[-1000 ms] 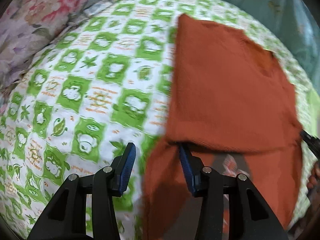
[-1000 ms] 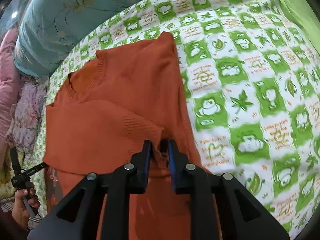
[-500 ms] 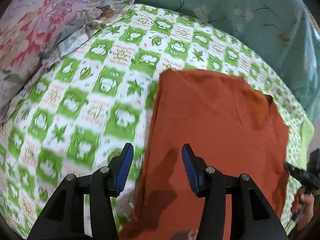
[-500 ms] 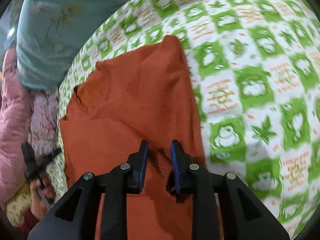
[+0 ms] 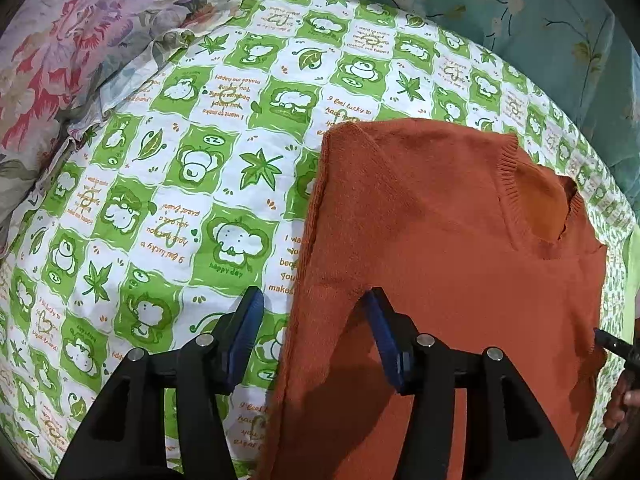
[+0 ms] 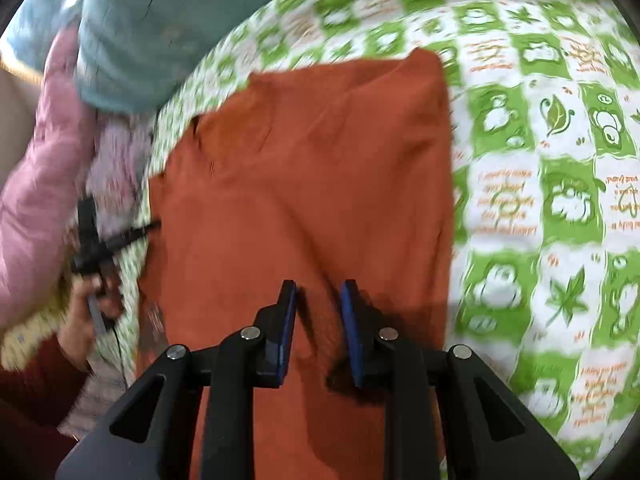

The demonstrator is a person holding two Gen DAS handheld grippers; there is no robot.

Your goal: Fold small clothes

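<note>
Both claws stand parted and empty above the orange sweater (image 5: 452,248), which lies flat on the green-and-white checked bedsheet (image 5: 192,168) with 1 side layer folded across its body. The left gripper (image 5: 312,336) has just been opening its jaws; they now straddle the sweater's left edge, 1 pad over bare sheet and the other over knit, with nothing pressed between them. The right gripper (image 6: 318,332) shows a narrower gap, hanging over the middle of the cloth, and no fabric is pinched there either.

Ahead of the left claw runs the folded edge up to the ribbed neckline (image 5: 508,184); to its left lies only sheet, then the floral pillow (image 5: 60,52) further off.

Risks from here, as I judge them:
- A jaw closing at this edge could catch only the top layer, so the fold would peel apart on lifting.
- It could pinch the bedsheet together with the knit and drag it along.
- The right claw's narrow gap may skate over thick knit rather than bite.
- Uneven pulls between the 2 hands would skew the fold.
- Blur in the right view makes its aim uncertain.
</note>
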